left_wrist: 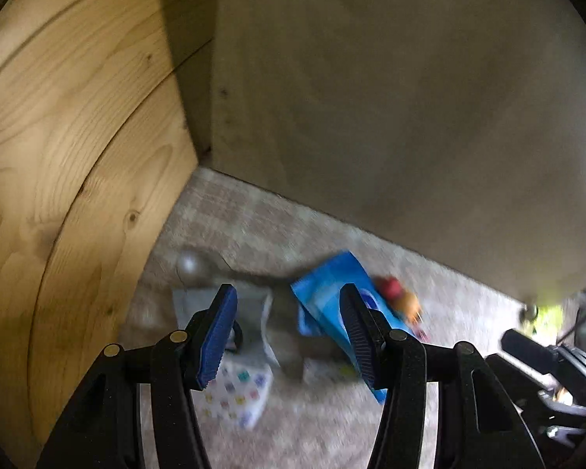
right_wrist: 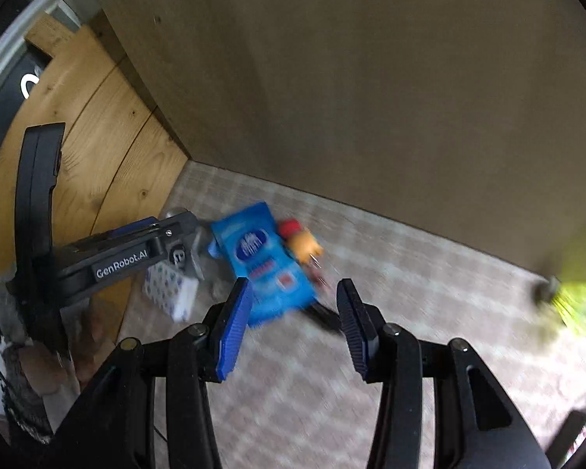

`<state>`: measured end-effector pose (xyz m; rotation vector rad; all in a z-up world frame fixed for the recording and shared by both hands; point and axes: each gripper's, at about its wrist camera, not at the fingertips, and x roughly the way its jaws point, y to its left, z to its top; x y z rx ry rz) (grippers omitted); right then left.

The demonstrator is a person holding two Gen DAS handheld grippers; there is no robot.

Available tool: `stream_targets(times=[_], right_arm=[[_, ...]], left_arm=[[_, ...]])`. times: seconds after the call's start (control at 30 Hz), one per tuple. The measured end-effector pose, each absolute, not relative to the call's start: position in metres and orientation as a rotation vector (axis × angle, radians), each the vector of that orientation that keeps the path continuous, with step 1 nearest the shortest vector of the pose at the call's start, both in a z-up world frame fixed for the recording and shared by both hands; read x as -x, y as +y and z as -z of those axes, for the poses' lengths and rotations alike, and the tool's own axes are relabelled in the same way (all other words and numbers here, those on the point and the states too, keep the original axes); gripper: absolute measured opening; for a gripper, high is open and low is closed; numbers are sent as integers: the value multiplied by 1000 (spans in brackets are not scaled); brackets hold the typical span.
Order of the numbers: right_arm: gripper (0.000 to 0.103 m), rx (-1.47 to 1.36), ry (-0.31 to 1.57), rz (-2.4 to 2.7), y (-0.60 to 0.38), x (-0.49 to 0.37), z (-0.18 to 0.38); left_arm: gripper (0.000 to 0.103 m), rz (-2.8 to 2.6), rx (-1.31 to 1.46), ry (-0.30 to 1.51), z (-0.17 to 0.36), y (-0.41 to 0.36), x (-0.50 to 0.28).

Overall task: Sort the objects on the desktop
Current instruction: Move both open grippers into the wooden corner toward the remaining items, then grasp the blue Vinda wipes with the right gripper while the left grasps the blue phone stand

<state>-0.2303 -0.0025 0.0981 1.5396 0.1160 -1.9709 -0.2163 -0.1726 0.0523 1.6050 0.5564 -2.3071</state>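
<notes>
Sorting looks barely started, judging by the pile: a blue packet (right_wrist: 263, 264), a white box with coloured dots (left_wrist: 236, 391), a small red-and-orange toy (right_wrist: 302, 240) and something silvery and round (left_wrist: 189, 264) all sit jumbled together on the checked cloth (right_wrist: 390, 293) near the corner where the wooden panel (left_wrist: 78, 156) meets the drab back wall (left_wrist: 410, 97). Nothing seems grouped or set apart yet, though both views are smeared by motion, so small details are a guess.

Both grippers point steeply down at that heap. The left gripper (left_wrist: 289, 330) has its fingers spread with nothing pinched; the dotted box lies just below its left finger and the blue packet runs behind its right finger, with grey stuff I can't identify showing in the gap. The right gripper (right_wrist: 293, 322) is spread too and empty; the blue packet's lower corner sits right at the tip of its left finger, the toy is just beyond the gap, and bare cloth fills the space between the pads. Off to the right gripper's left you can see the other gripper hovering over the dotted box, a hand (right_wrist: 58, 367) holding it.

Everything's left to do, I'd say.
</notes>
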Motion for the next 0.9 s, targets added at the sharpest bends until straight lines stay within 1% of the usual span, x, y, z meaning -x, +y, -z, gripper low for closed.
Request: stream_targets(times=[0.27,0.3,0.33,0.37,0.4,0.43,0.5,0.67,0.77,0.9], right_arm=[[44,-1589,127,1907,-69,259,-50],[44,-1590,127,1907,-74,262,-47],[44,-1590,131,1909,-79,264,-43],[44,-1589,138,1908,-83,266,-40],[44,-1589,148,1909,-87,267,-37],[44,-1593,160,1910,-91,268,-33],[44,-1608,167,1908,-96,272,-24],[44,-1619,172,1897,-105,273,-12],[42,-1605,260,1890,-112,265,-13],[38,-1616,294,1833,-106,252,-12]], left_arm=[[51,2248,-1568,619,-20,-207,229],[47,2237,-1573,620,-15,-210,230],[41,2227,-1580,617,-11,-211,231],[37,2217,-1589,619,-7,-213,233],[29,2211,-1596,624,-4,-213,233],[24,2210,-1605,627,-1,-213,234],[21,2211,-1608,615,4,-212,235],[19,2220,-1613,561,9,-203,233],[19,2214,-1626,586,9,-196,222],[19,2208,-1619,629,10,-182,198]])
